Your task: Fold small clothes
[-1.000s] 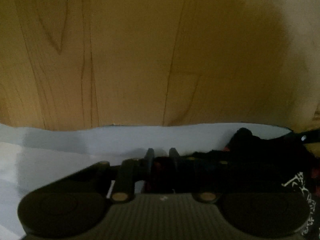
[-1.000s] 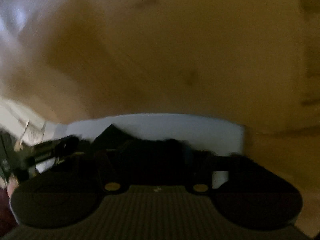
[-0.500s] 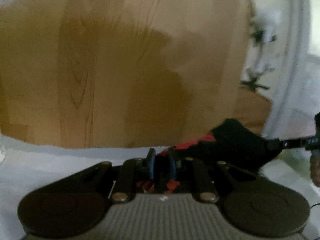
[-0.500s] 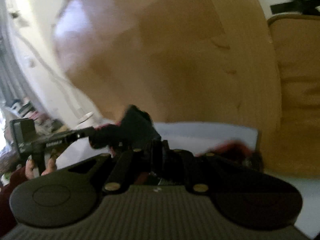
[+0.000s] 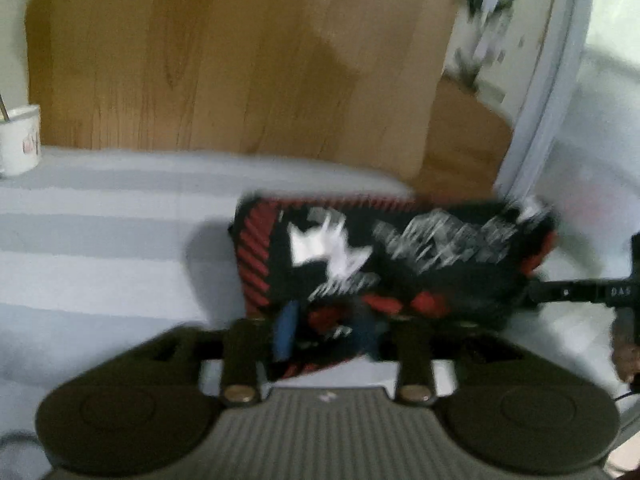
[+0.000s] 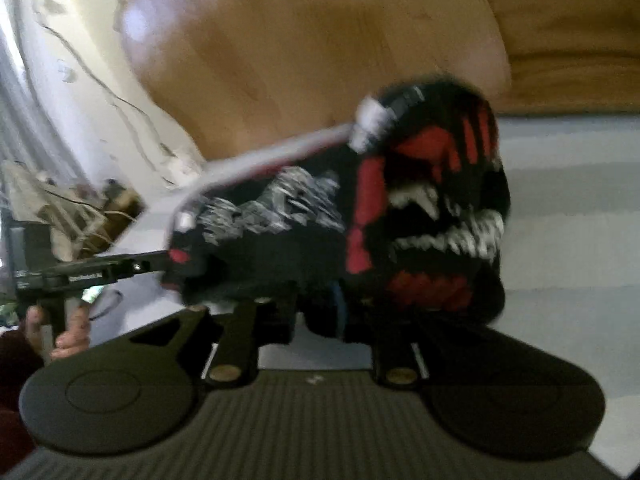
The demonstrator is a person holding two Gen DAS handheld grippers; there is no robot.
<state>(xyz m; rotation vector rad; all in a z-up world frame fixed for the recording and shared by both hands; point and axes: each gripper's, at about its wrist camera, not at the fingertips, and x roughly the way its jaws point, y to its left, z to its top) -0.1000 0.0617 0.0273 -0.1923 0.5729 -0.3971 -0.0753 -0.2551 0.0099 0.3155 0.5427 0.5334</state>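
A black knit garment with red stripes and white marks (image 5: pixel 400 248) lies bunched on the white and grey striped cloth (image 5: pixel 100 240). My left gripper (image 5: pixel 326 332) is at its near edge. The blue pads (image 5: pixel 286 332) stand apart and the jaws are opening, with a loose fold of the garment between them. From the right wrist the garment (image 6: pixel 360 220) fills the middle, and its near edge drapes over my right gripper (image 6: pixel 314 312). Those jaws are opening too, with cloth between them. Each view shows the other gripper (image 5: pixel 580 292) (image 6: pixel 80 272) at the garment's far end. Both pictures are blurred.
A white cup (image 5: pixel 20 140) stands on the cloth at the far left. A wooden panel (image 5: pixel 240 60) rises behind the cloth. A pale door frame (image 5: pixel 552 80) is at the right. Boxes and cables (image 6: pixel 80 208) clutter the left of the right wrist view, above a hand (image 6: pixel 68 332).
Both views have swung sideways along the wooden panel. The garment, pinched tightly in both grippers before, now lies spread on the striped cloth, and both pairs of jaws stand wider apart.
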